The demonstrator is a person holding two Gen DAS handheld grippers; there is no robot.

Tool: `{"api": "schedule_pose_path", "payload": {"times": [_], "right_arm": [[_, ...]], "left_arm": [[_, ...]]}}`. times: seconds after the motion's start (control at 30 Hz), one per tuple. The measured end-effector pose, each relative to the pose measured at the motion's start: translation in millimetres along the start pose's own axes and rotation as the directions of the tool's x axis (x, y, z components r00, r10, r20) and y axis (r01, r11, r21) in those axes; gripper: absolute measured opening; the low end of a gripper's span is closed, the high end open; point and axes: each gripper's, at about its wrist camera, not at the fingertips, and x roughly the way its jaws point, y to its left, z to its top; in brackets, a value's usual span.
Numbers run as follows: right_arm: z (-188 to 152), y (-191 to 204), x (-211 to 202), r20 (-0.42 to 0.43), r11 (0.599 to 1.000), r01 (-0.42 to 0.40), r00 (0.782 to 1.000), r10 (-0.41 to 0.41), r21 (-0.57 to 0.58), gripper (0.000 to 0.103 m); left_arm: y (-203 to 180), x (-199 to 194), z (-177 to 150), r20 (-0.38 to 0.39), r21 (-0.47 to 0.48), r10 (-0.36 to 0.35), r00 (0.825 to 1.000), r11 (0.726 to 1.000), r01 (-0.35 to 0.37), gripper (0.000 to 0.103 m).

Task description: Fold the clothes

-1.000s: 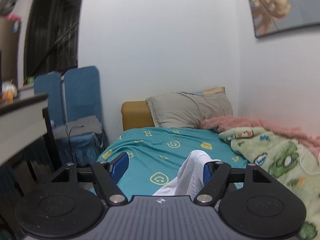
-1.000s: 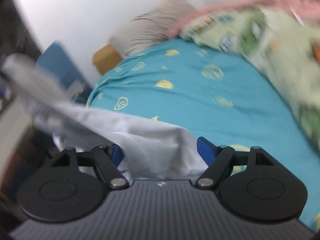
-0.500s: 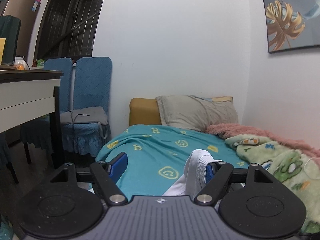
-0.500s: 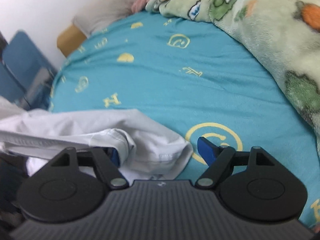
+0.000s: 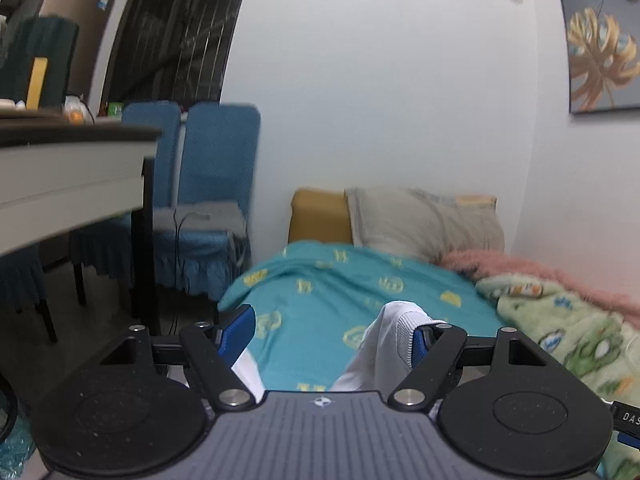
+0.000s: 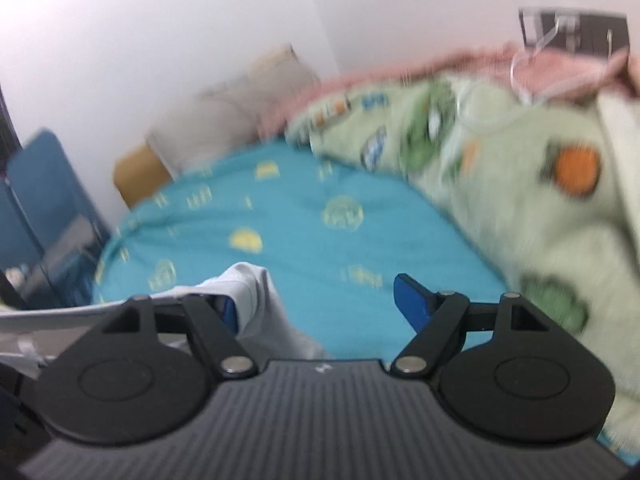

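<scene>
Teal bedsheet [image 5: 360,280] covers the bed; grey pillow [image 5: 424,220] at its head, green blanket [image 5: 568,328] along the wall-side edge.

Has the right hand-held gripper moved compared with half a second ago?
Yes. The right hand-held gripper has tilted up: the green blanket sits lower in view, and the wall shows.

From the left wrist we look level along the bed [image 5: 360,292] toward its grey pillow [image 5: 420,224], from the bed's foot; from the right wrist we tilt down, closer over it; both share pillow [image 6: 224,120] and teal sheet [image 6: 304,232].
</scene>
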Motion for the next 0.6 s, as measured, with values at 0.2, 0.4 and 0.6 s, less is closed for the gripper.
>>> {"api": "schedule_pose_path", "payload": {"times": [0.2,0.4,0.6], "right_arm": [[76.1,14.9,-54.3,0.124,0.984,-0.170,0.979,0.162,0.056,0.078],[166.1,68.3,-138.6,0.248,0.944,-0.318,0.910,0.331,-0.093,0.078],[242.2,94.7,-251.5,0.408,0.887,-0.405,0.787,0.463,-0.225,0.078]], "left_arm": [[-15.9,-67.7,72.5,0.218,0.084,0.029,0.976,0.995,-0.048,0.077],[-0.4,-136.8,171.7,0.346,0.030,0.055,0.937,0.997,-0.069,0.077],[10.6,-226.1,259.7,0.462,0.011,0.045,0.886,0.998,-0.057,0.077]]}}
